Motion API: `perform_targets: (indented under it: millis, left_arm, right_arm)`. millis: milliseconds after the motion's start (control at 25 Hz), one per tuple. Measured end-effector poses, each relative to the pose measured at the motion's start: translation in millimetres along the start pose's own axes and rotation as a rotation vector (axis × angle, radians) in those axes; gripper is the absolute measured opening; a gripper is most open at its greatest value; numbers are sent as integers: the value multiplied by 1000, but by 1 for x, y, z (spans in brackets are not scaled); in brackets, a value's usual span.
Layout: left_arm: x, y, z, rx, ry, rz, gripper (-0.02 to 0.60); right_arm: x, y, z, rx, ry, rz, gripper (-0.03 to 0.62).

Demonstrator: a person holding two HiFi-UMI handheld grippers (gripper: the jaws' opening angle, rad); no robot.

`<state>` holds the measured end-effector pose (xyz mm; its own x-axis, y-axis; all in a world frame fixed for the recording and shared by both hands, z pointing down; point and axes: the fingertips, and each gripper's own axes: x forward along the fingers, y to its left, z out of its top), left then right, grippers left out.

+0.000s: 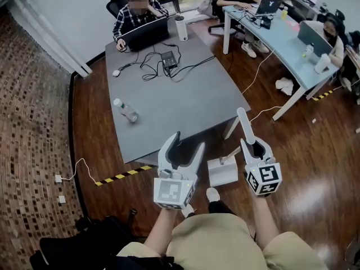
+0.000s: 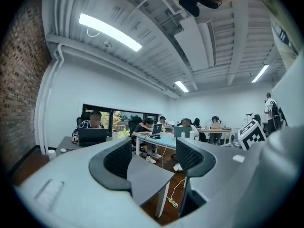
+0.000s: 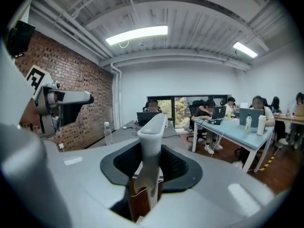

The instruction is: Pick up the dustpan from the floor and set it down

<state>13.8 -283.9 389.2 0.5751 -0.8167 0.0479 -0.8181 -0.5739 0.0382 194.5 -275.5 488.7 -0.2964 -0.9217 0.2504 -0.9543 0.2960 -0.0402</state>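
Observation:
My right gripper (image 1: pixel 254 146) is shut on the white handle (image 1: pixel 244 122) of the dustpan, which sticks up past the jaws. Its white pan (image 1: pixel 222 172) hangs low by the wooden floor, beside the table leg; whether it touches the floor I cannot tell. In the right gripper view the handle (image 3: pixel 153 132) stands upright between the closed pads of the right gripper (image 3: pixel 152 164). My left gripper (image 1: pixel 188 142) is held level to the left of the dustpan, open, with nothing between its fingers. The left gripper view shows the same open left gripper (image 2: pixel 154 156) with only the table corner beyond.
A grey table (image 1: pixel 185 97) stands straight ahead with a water bottle (image 1: pixel 125 110), cables and a laptop (image 1: pixel 147 34); a person sits behind it. A light blue desk (image 1: pixel 281 41) with people is at the right. Yellow-black tape (image 1: pixel 121 176) crosses the floor at the left.

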Motion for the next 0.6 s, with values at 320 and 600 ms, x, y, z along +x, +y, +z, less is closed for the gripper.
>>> perform_targets:
  millis: [320, 600]
  left_arm:
    - [26, 12, -65, -38, 72, -8, 282]
    - [36, 25, -92, -58, 128, 25, 267]
  right_arm:
    - [59, 2, -80, 13, 130, 48, 117]
    - [118, 7, -138, -27, 239, 135, 117]
